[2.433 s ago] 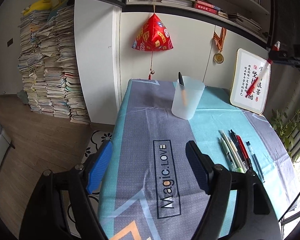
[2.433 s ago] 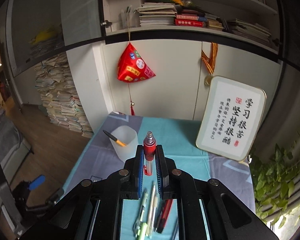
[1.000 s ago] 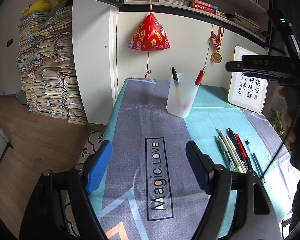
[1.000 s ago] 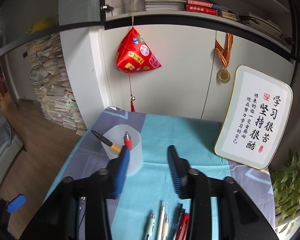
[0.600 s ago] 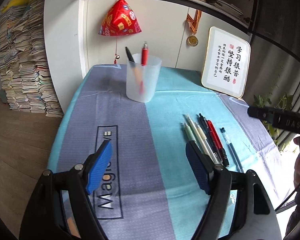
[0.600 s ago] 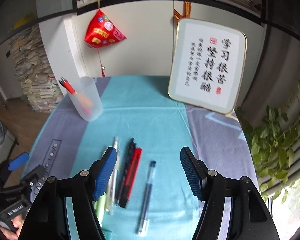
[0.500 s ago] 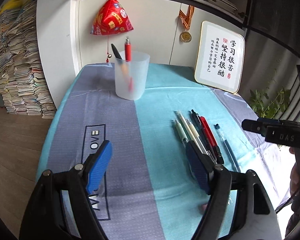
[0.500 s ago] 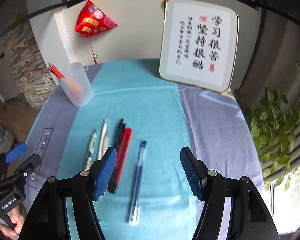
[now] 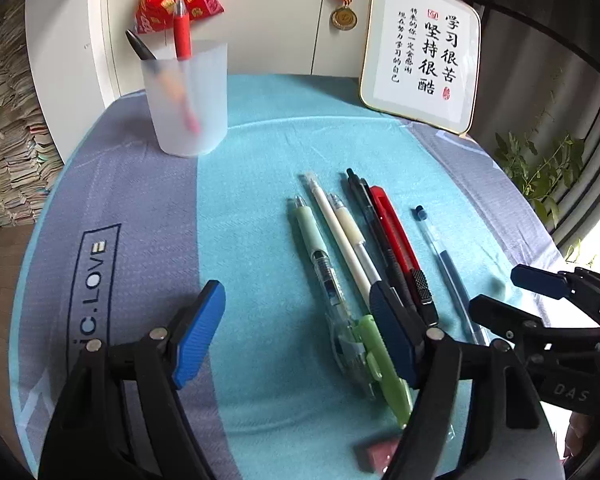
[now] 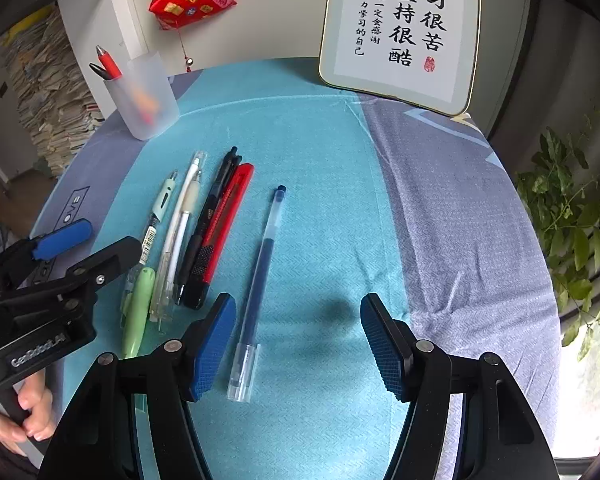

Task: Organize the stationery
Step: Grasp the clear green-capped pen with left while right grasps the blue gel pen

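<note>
A frosted cup (image 9: 187, 96) (image 10: 144, 96) stands at the far left of the table and holds a red pen (image 9: 182, 34) (image 10: 109, 62) and a dark pen. A row of pens (image 9: 340, 248) (image 10: 188, 216) and a red utility knife (image 9: 396, 236) (image 10: 226, 216) lie on the teal cloth. A blue pen (image 10: 260, 272) (image 9: 444, 256) lies apart to their right. My left gripper (image 9: 300, 332) is open and empty, low over the near ends of the row. My right gripper (image 10: 298, 344) is open and empty, just right of the blue pen's capped end.
A framed calligraphy board (image 9: 420, 48) (image 10: 400, 28) leans against the wall at the back right. A pink eraser (image 9: 374, 454) lies at the near table edge. A plant (image 10: 572, 208) stands off the right edge. Stacks of paper (image 9: 4, 132) stand on the floor at left.
My right gripper let go of the red pen into the cup, opened, and came back down beside the blue pen. My left gripper moved right and forward over the row of pens.
</note>
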Demonstrator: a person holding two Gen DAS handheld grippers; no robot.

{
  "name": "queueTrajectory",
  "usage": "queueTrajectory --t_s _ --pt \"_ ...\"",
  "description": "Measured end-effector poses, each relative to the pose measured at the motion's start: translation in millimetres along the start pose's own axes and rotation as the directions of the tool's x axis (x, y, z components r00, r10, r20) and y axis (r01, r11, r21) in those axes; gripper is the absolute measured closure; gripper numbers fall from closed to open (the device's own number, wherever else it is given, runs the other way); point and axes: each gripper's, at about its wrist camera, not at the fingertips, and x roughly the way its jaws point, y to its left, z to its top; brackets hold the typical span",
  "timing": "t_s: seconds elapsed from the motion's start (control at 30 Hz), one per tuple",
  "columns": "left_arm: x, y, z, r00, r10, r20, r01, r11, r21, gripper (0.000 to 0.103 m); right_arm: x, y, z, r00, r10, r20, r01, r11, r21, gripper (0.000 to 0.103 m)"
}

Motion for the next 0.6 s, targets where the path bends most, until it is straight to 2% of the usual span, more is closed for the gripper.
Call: queueTrajectory --t_s 0.03,0.07,0.1,0.13,0.17,0.4,0.53,0.6 --pt "4.3 -0.9 -0.6 1.000 -0.020 -0.008 0.020 1.000 0.005 0.057 0.1 -0.2 -0.2 1.000 -0.008 -0.003 0.008 1.000 -0.002 0.036" --pt "2.6 -5.1 -0.5 1.000 0.003 0.012 -0.004 0.999 0.038 0.069 0.6 -0.8 -0.4 1.000 -0.008 -0.011 0.008 1.000 0.001 0.036" --pt "2.5 -9.3 -0.1 1.000 0.014 0.007 -0.014 0.998 0.068 0.071 1.6 -2.0 -0.5 1.000 0.000 -0.020 0.000 1.000 0.012 0.036" --pt "2.6 -11.5 0.8 1.000 0.021 0.002 -0.021 0.996 0.088 0.084 1.9 -2.8 -1.0 1.000 0.013 -0.023 -0.013 1.000 0.026 0.036" --pt "1.7 -12.6 2.2 1.000 0.014 0.002 -0.014 0.995 0.095 0.093 2.0 -2.6 -1.5 0.999 0.021 -0.024 -0.020 0.999 0.033 0.036" --pt "-5.3 7.9 5.0 0.989 -0.144 -0.028 0.144 0.989 0.020 0.095 6.7 17.7 -8.3 0.999 -0.032 -0.034 0.031 0.999 -0.032 0.036" --pt "-9.3 12.5 3.4 0.985 -0.167 -0.034 0.167 0.986 0.014 0.095 5.6 23.8 -10.6 0.999 -0.047 -0.021 0.046 0.998 -0.043 0.036" --pt "-12.1 11.4 -0.6 0.987 -0.160 -0.028 0.161 0.987 0.021 0.095 4.1 27.7 -11.2 0.999 -0.039 -0.013 0.038 0.998 -0.059 0.044"
